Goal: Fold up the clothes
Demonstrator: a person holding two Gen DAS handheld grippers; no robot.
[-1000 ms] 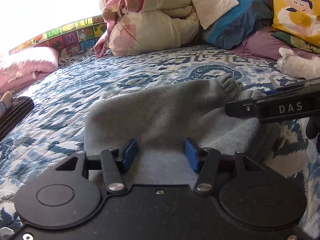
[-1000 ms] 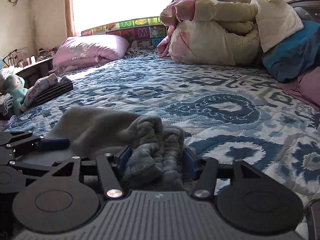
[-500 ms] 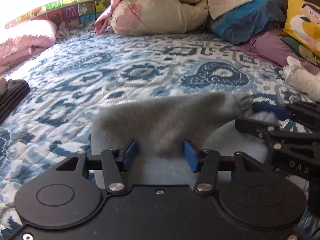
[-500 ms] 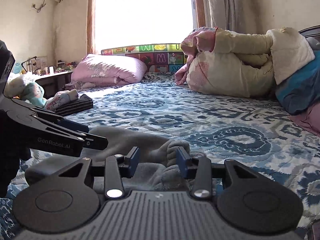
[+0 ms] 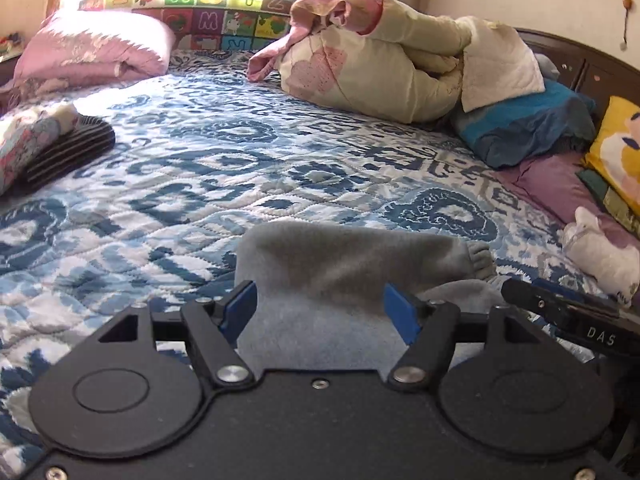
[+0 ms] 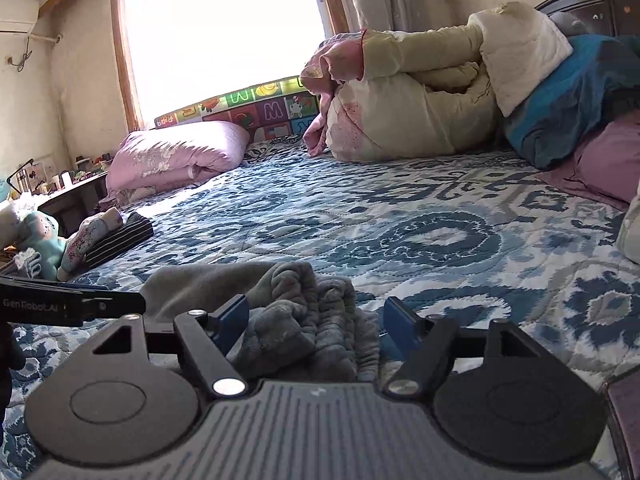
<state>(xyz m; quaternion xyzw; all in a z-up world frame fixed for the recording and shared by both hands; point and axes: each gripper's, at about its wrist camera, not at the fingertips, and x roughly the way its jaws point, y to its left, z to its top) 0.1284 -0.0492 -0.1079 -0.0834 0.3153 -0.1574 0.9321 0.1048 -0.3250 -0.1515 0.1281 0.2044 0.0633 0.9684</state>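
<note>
A grey fleece garment (image 5: pixel 344 264) lies folded on the blue patterned quilt (image 5: pixel 240 168). My left gripper (image 5: pixel 320 310) stands open with its blue pads on either side of the garment's near edge. My right gripper (image 6: pixel 314 318) is open too, and the garment's bunched ribbed cuff end (image 6: pixel 308 312) sits between its pads. The right gripper shows at the right in the left wrist view (image 5: pixel 560 312). The left gripper shows at the left in the right wrist view (image 6: pixel 72 304).
A rolled cream and pink duvet (image 5: pixel 380 68) and blue bedding (image 5: pixel 528 128) lie at the back. A pink pillow (image 5: pixel 92 48) and a striped folded pile (image 5: pixel 68 152) lie at the left. A white soft toy (image 5: pixel 600 252) lies at the right.
Both grippers have lowered to the quilt with the garment. The right gripper's jaws have opened wider around the cuff end. The garment's folded edge has settled flatter.
</note>
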